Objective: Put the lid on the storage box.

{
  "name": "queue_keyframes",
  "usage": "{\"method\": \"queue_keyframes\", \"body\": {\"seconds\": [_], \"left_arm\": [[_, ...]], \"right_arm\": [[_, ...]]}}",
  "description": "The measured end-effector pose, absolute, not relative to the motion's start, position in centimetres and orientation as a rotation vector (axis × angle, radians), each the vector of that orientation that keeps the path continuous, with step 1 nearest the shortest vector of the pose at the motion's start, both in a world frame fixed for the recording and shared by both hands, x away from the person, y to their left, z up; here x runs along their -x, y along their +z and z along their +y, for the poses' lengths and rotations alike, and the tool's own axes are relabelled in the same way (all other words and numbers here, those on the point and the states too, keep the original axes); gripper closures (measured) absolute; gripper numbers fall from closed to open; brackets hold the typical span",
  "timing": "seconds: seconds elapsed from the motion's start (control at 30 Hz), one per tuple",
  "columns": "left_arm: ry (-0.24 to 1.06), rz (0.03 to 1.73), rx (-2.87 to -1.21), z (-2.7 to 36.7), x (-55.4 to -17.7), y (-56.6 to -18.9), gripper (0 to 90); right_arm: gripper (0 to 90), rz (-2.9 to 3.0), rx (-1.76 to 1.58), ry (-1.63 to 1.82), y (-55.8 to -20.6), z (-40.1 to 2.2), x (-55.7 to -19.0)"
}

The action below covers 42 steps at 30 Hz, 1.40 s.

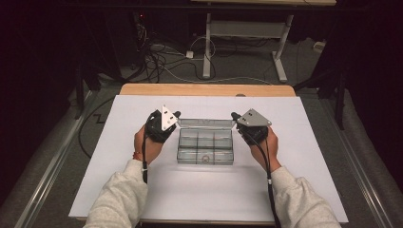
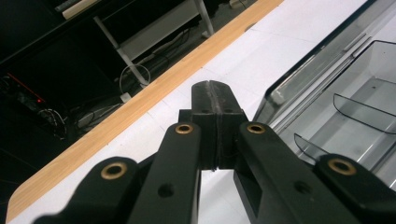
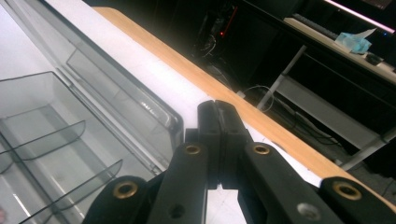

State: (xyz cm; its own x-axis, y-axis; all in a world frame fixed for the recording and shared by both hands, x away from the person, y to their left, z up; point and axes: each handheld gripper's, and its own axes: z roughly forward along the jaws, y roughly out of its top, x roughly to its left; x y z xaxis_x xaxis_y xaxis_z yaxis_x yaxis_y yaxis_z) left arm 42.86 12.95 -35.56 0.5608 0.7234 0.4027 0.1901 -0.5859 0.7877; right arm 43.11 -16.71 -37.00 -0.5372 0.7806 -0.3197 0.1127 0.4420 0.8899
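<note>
1. The left gripper [image 1: 177, 115] is clenched: in the left gripper view its two black fingers [image 2: 205, 100] meet along one seam with nothing between them. It hovers just beside the far left corner of the clear plastic organiser box [image 1: 205, 147], apart from it as far as the pictures tell.
2. The box lies between the two grippers on the white table top [image 1: 142, 190]. Its long axis runs from one gripper's fingers toward the other's, across the table. Its lid [image 1: 205, 123] is open and folded back on the far side, so the opening faces up.
3. Inside, the high view shows six compartments, three along the length and two across. A small ring-like item [image 1: 206, 158] sits in the near middle one; what it is cannot be told. In the left gripper view two curved dividers [image 2: 362, 109] lie to the right of the fingers.
4. The right gripper [image 1: 234, 116] is also clenched on nothing, its fingers [image 3: 217, 121] pressed together. It hangs just beside the box's far right corner, whose rounded lid corner [image 3: 173, 122] lies to the left of the fingers.
5. Nothing stands between either gripper and the box. Beyond the fingers runs the wooden table edge [image 1: 206, 90], then floor cables [image 1: 161, 59] and a desk frame [image 1: 244, 38].
6. Count: two grippers, one box, one small item.
</note>
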Motion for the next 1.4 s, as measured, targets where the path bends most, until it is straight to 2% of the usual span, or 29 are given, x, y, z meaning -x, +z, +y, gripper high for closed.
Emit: {"method": "queue_keyframes", "body": {"seconds": [0.33,0.43,1.4], "left_arm": [[0.976,0.721,-2.069,12.8,-41.9,-36.2,87.0],[1.026,0.722,-2.073,12.6,-41.4,-36.2,87.1],[1.022,0.739,-2.027,12.6,-39.7,-37.9,87.2]], "right_arm": [[90.0,1.925,-0.758,1.139,-37.5,-16.7,-42.2],[90.0,1.92,-0.753,1.133,-37.6,-16.5,-41.8],[90.0,1.871,-0.75,1.132,-39.4,-16.5,-39.9]]}}
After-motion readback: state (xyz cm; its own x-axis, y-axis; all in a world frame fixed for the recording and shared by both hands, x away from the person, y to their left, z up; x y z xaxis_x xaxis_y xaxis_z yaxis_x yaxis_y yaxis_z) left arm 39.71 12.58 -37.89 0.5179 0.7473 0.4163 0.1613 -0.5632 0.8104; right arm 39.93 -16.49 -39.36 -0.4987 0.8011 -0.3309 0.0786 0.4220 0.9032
